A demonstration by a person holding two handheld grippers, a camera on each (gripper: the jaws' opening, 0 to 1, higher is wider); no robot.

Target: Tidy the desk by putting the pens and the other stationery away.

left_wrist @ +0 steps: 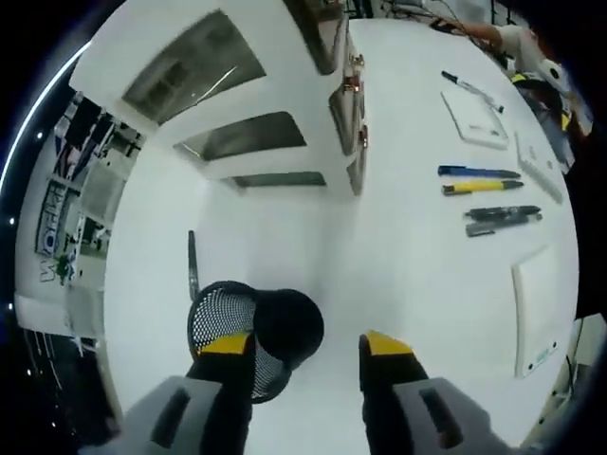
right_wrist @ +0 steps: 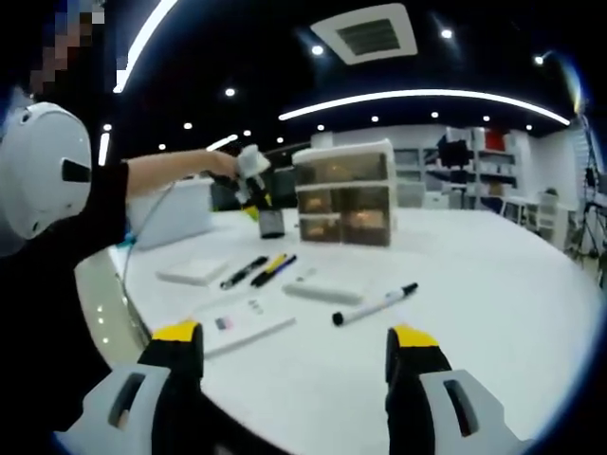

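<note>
Left hand-held gripper [left_wrist: 308, 349], yellow-tipped jaws spread apart, gripping nothing. Black wire-mesh pen cup [left_wrist: 254, 332] sits right at the left jaw, part hidden behind it; can't tell if they touch. A thin dark pen [left_wrist: 193, 263] lies just beyond the cup on the white tabletop [left_wrist: 398, 284]. Further out to the right: blue pen [left_wrist: 477, 172], yellow pen [left_wrist: 482, 187], two dark markers [left_wrist: 503, 219] in a row, a white notepad [left_wrist: 473, 118] w/ a black-capped marker [left_wrist: 470, 88] beside it, and a white flat card [left_wrist: 537, 308] near the edge. Clear drawer unit [left_wrist: 347, 104] stands past them, top cut off.

Right hand-held gripper [right_wrist: 296, 347], jaws also wide, nothing between them. Ahead on the tabletop a white marker w/ black cap [right_wrist: 375, 304], a white eraser-like block [right_wrist: 323, 293], and a label sheet [right_wrist: 242, 324]. Left gripper seen across the tabletop over the cup, small and blurry. Open office w/ dark ceiling, strip lights, shelving at back.
</note>
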